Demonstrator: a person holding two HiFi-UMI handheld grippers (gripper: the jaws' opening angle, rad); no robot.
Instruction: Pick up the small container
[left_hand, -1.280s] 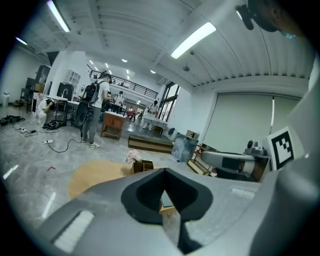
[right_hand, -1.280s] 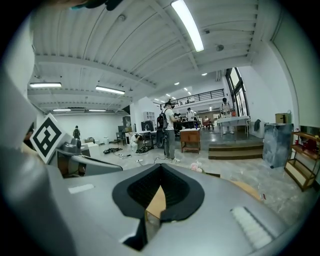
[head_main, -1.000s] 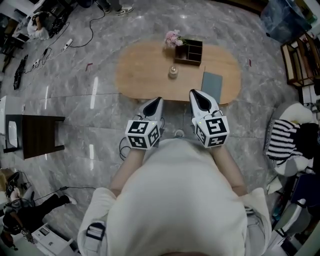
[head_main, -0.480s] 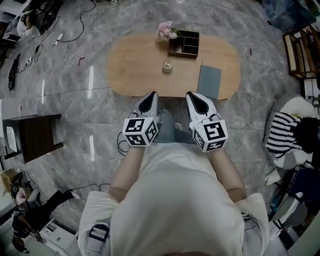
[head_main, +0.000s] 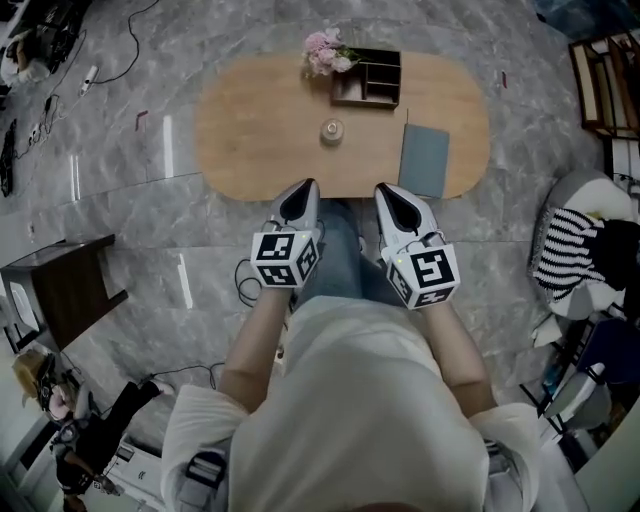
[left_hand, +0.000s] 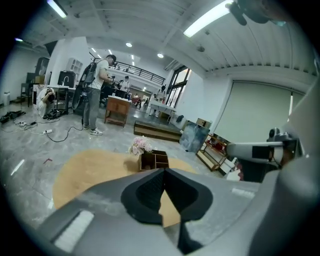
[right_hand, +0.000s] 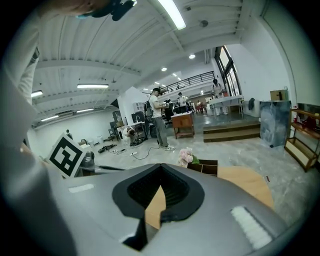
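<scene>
A small clear jar-like container (head_main: 331, 130) stands on the oval wooden table (head_main: 250, 130), just in front of a dark wooden organiser box (head_main: 369, 78). My left gripper (head_main: 304, 189) and right gripper (head_main: 389, 192) hover side by side at the table's near edge, short of the container. Both have their jaws shut with nothing between them. In the left gripper view the organiser box (left_hand: 154, 160) and pink flowers (left_hand: 140, 145) show above the closed jaws; the container is hidden there. The right gripper view shows the flowers (right_hand: 186, 156) and table (right_hand: 247, 184) too.
Pink flowers (head_main: 324, 47) sit by the organiser, and a grey-green notebook (head_main: 424, 160) lies on the table's right part. A dark side table (head_main: 55, 291) stands at the left, cables run over the marble floor, and a striped cloth (head_main: 565, 250) lies at the right. People stand in the background.
The table has drawn closer and shifted left in the head view as the person stepped forward. Both grippers stay shut, side by side, now reaching the table's near edge.
</scene>
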